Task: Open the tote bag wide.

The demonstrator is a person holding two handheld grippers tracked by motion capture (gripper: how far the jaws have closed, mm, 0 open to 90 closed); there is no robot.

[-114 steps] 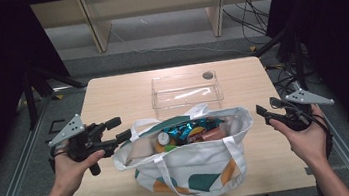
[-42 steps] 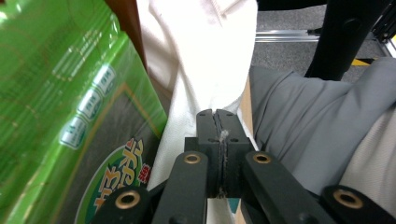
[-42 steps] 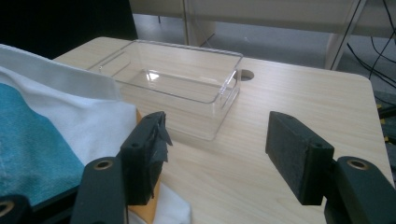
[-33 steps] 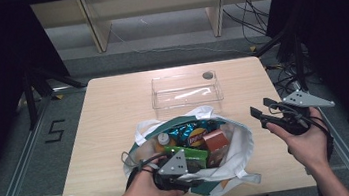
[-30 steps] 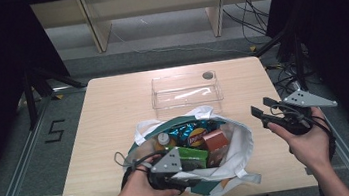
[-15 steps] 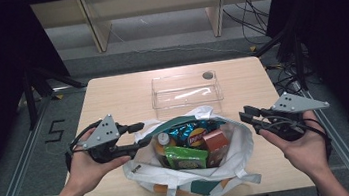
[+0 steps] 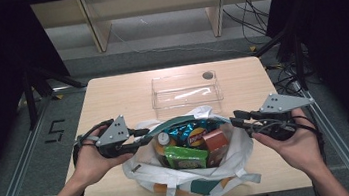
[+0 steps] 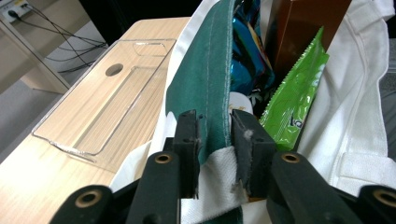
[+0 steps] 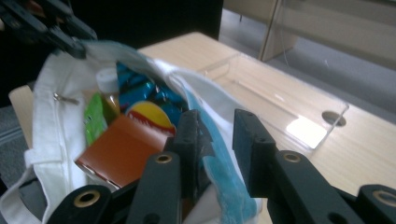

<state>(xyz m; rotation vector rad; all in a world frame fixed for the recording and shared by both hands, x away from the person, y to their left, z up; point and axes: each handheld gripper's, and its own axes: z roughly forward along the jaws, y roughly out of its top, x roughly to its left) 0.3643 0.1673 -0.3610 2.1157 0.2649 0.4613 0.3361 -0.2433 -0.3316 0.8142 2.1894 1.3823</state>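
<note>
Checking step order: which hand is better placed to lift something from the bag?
Probably right. Both jaws just closed further: the left gripper pinches the bag rim, holding it open; the right gripper straddles the rim unclamped, beside the brown box.

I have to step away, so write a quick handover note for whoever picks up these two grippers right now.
Left gripper: jaws have just been closing, now on the green trim of the tote bag rim.
Right gripper: rim fabric lies between the jaws, against one pad; a grip cannot be confirmed.
Bag sits at the near table edge, mouth spread, holding a green packet, brown box, blue snack bags and a bottle.
Clear tray behind is empty.
Done: bag opened.
Left: probably moving items to the tray.
</note>
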